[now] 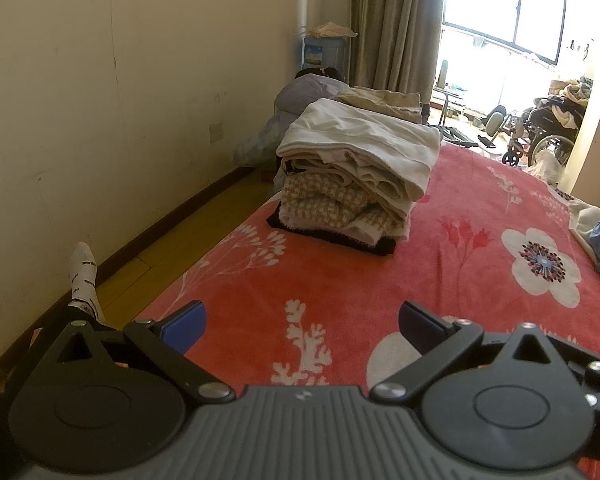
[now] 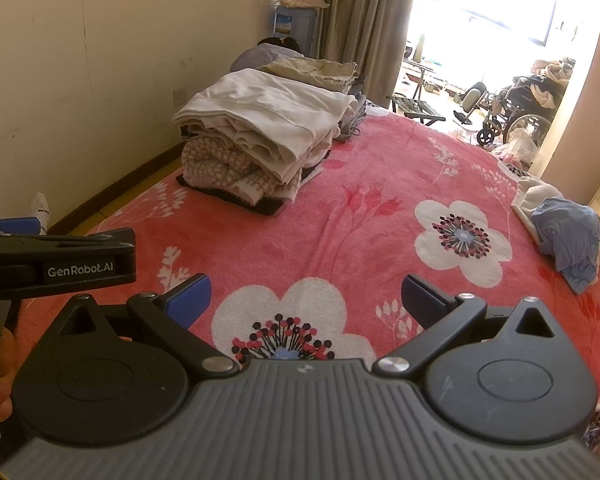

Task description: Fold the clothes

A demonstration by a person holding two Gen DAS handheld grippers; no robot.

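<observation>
Right now both my left gripper [image 1: 302,328] and my right gripper [image 2: 306,300] hover over the red floral bedspread [image 2: 360,216] with jaws spread wide, holding nothing. The folded stack [image 2: 260,140] sits far ahead toward the wall side of the bed, leaning a bit, its cream top layers overhanging the checked knit. The unfolded blue garment [image 2: 568,236] lies crumpled at the bed's right edge, well apart from me. My worry: grabbing a bunched wad instead of a hem, dragging it off the edge, or nudging that leaning stack when I add to it.
</observation>
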